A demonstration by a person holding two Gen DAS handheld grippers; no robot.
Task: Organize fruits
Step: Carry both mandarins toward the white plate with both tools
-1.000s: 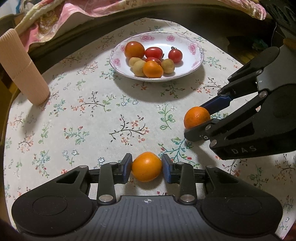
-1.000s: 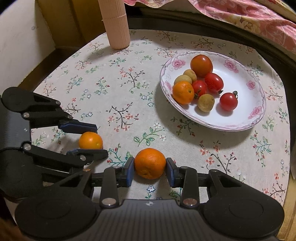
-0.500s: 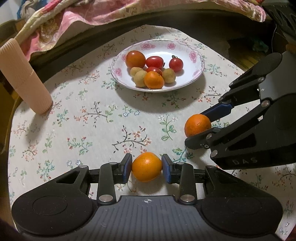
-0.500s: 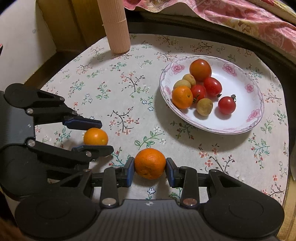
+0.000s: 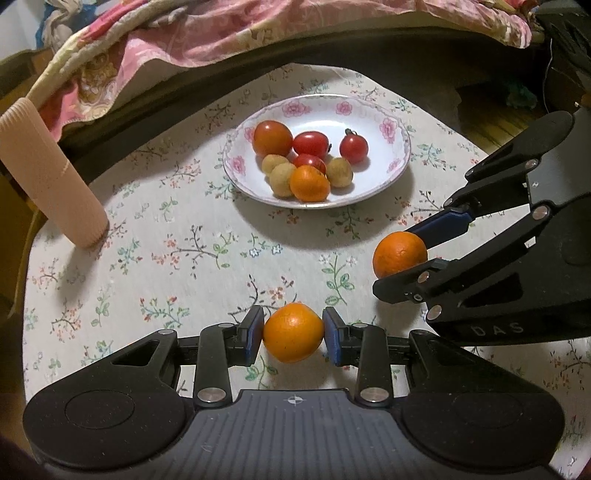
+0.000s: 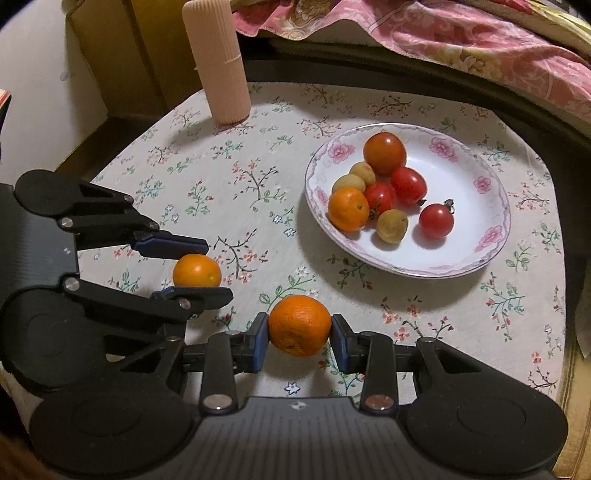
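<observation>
While both black two-finger grippers hang over the near edge of the table, each is clamped on a fruit. The left gripper (image 5: pixel 293 334) pinches a smooth round orange mandarin (image 5: pixel 293 332) between its blue pads; the right gripper (image 6: pixel 299 326) squeezes a second, dimpled orange mandarin (image 6: pixel 299 325) the same way. Both fruits are near-spherical with no clear long axis; I cannot tell which way their stem ends face. Both appear lifted above the floral tablecloth (image 5: pixel 177 243). Toward the far edge sits a white plate with pink flowers (image 6: pixel 491 206), holding red tomatoes, small tan fruits and another mandarin. A ribbed beige cylinder (image 6: pixel 218 62) stands upright at the far left corner. Pink patterned bedding (image 5: pixel 229 33) lies beyond the table.
</observation>
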